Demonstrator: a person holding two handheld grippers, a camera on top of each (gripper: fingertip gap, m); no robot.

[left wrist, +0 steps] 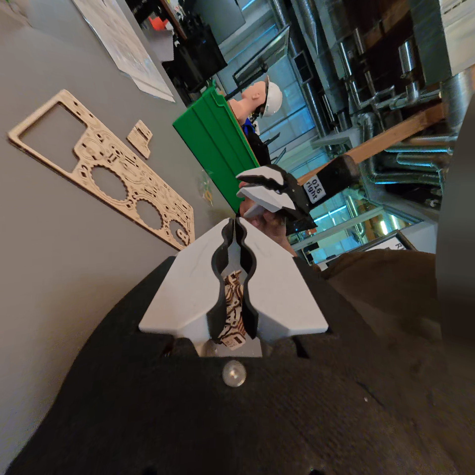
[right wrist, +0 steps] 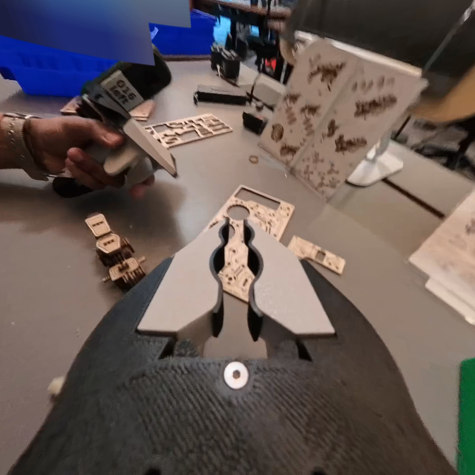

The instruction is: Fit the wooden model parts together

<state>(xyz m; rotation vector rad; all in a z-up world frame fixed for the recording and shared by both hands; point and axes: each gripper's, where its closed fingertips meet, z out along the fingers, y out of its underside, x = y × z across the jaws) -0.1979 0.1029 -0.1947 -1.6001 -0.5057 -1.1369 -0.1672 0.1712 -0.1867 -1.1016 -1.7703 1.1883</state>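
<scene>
Right gripper point(right wrist: 235, 221) over the parts sheet, between fits.
Its jaws stood narrowly apart and empty above the punched wooden sheet point(right wrist: 267, 213); a loose flat part point(right wrist: 317, 257) lay just beside, and the half-built model point(right wrist: 115, 254) sat on the table point(right wrist: 51, 321) below the left gripper point(left wrist: 235, 221). That one's tips were closed, with wood showing in the gap behind them; whether it was pinched, I cannot tell. Next likely called for picking a part and lining up its tabs squarely.
</scene>
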